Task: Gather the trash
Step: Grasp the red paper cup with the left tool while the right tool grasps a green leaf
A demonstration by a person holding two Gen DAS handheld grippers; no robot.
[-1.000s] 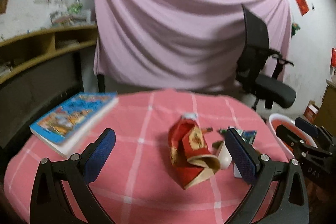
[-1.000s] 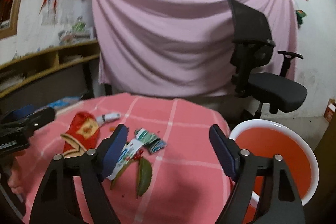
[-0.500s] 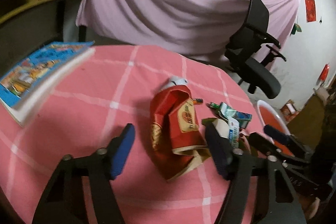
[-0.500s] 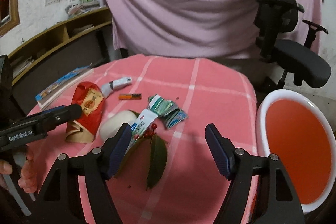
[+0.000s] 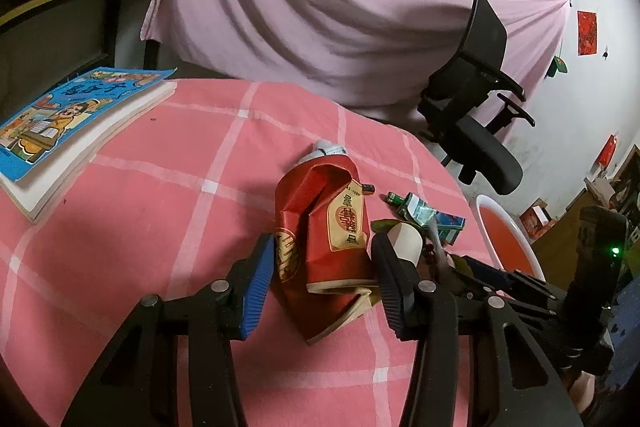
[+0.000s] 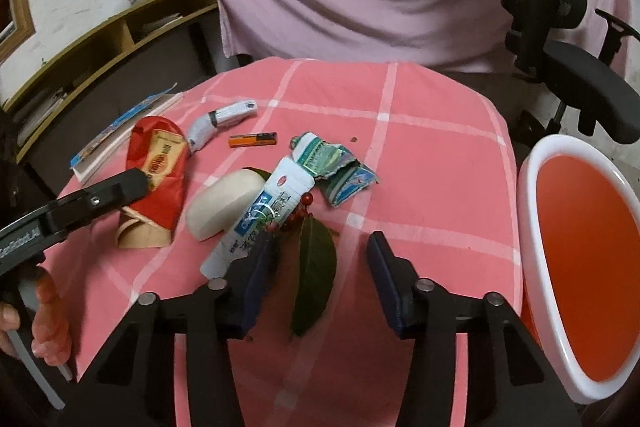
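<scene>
A crumpled red paper bag lies on the pink checked tablecloth. My left gripper straddles it and its jaws are closing, with the pads right at the bag's two sides. The right wrist view shows one of its fingers lying over the red bag. My right gripper is closing around a dark green leaf, and the pads stand clear of it. Beside its left finger lie a toothpaste tube, red berries and a white oval lump.
A torn green wrapper, an orange battery and a small white tube lie farther back. A white-rimmed red basin stands off the table's right edge. A blue book lies at the left; an office chair stands behind.
Both grippers have tipped down and come closer to the table. Both pairs of jaws have narrowed a lot, the left around the red bag, the right around the leaf.
</scene>
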